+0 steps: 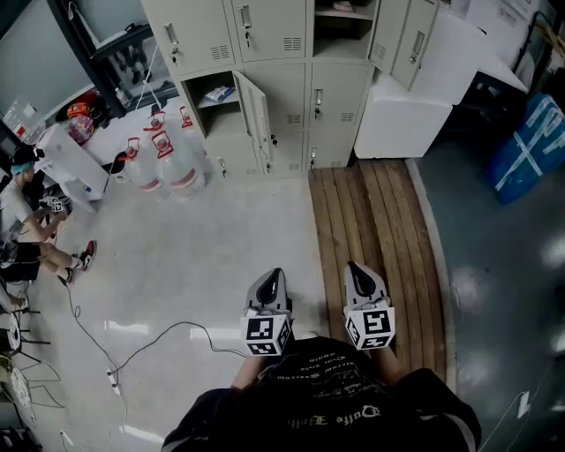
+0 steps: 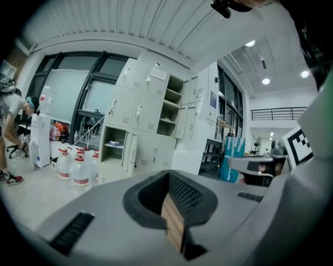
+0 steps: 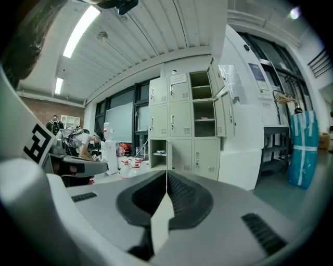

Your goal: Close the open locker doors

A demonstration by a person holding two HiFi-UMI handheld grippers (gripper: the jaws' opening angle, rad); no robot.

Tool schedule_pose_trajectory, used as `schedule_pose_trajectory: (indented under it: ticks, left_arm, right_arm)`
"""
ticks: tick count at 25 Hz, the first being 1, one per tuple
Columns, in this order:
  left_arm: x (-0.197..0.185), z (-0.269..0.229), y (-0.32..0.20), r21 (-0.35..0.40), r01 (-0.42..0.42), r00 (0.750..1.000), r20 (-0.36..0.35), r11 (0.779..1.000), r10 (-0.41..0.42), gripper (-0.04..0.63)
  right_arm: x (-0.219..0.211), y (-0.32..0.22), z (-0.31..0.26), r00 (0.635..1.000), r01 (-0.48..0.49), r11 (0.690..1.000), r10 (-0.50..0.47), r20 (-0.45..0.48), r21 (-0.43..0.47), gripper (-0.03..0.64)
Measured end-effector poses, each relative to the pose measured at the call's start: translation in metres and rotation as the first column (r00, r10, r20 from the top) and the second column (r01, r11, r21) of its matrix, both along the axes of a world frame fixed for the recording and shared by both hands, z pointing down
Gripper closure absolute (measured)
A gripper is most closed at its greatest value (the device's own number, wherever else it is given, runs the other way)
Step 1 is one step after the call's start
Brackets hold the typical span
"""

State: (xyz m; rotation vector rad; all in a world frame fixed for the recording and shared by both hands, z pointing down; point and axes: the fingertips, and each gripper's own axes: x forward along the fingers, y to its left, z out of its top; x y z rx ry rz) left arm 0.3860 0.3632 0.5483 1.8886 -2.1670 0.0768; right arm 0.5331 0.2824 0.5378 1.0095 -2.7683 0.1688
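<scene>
Both tongs are closed, jaw against jaw, and nothing is held between them. The left tongs (image 1: 273, 276) and the right tongs (image 1: 357, 268) are side by side low in the head view, close in front of the person's dark shirt (image 1: 327, 406). They point toward the lockers (image 1: 291, 84), which stand well apart from them across the pale floor (image 1: 212, 256).

Some locker doors are open. In the left column a lower compartment (image 1: 210, 99) shows its inside, with a small blue and white thing on the shelf. Its door (image 1: 256, 110) is swung out on the right side of it. In the right column the upper compartments (image 1: 342, 18) are open too - their doors (image 1: 413, 40) hang out to the right. The other doors in view are shut.

Several water bottles (image 1: 163, 163) with red caps stand on the floor just left of the lockers. A white cabinet (image 1: 402, 119) stands just beside the lockers on the right. Wooden planks (image 1: 380, 221) lie on the floor in front of the right part of the lockers - the right tongs are seen over their near end. A cable (image 1: 150, 344) runs over the floor at the left, and a person (image 1: 22, 225) sits at the left edge.
</scene>
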Motion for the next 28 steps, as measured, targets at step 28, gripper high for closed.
schedule_pose_trajectory:
  ticks: [28]
  left_arm:
    - [-0.250,0.004,-0.195,-0.037,-0.063,0.997,0.031,0.997,0.064,0.588]
  right_arm:
    - [-0.231,-0.189,0.010,0.995,-0.091,0.995,0.090,-0.032,-0.040,0.611]
